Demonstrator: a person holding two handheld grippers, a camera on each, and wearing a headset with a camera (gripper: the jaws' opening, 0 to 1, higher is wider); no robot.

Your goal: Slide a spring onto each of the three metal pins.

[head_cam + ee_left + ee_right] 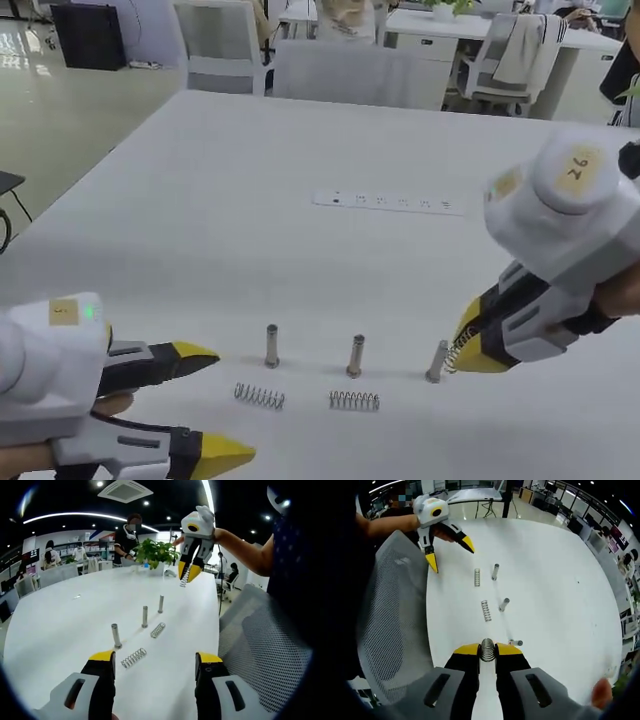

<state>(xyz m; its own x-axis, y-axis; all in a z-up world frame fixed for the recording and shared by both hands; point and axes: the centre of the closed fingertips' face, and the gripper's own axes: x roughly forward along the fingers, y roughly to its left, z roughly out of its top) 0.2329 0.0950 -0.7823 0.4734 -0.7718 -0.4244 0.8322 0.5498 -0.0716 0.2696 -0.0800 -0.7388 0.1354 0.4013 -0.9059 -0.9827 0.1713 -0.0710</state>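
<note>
The right gripper view looks end-on into a coiled steel spring (488,650) pinched between the fingers of the right gripper (487,653). The head view shows it slanting just beside the rightmost pin (437,361). The left gripper (155,656) has its fingers spread wide. Two loose springs (259,396) (354,401) lie on the tabletop (250,230).

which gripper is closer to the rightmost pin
Right. The right gripper is just beside the rightmost pin, with its held spring close by the pin's top. The left gripper is open, far off on the other side, past the leftmost pin.
</note>
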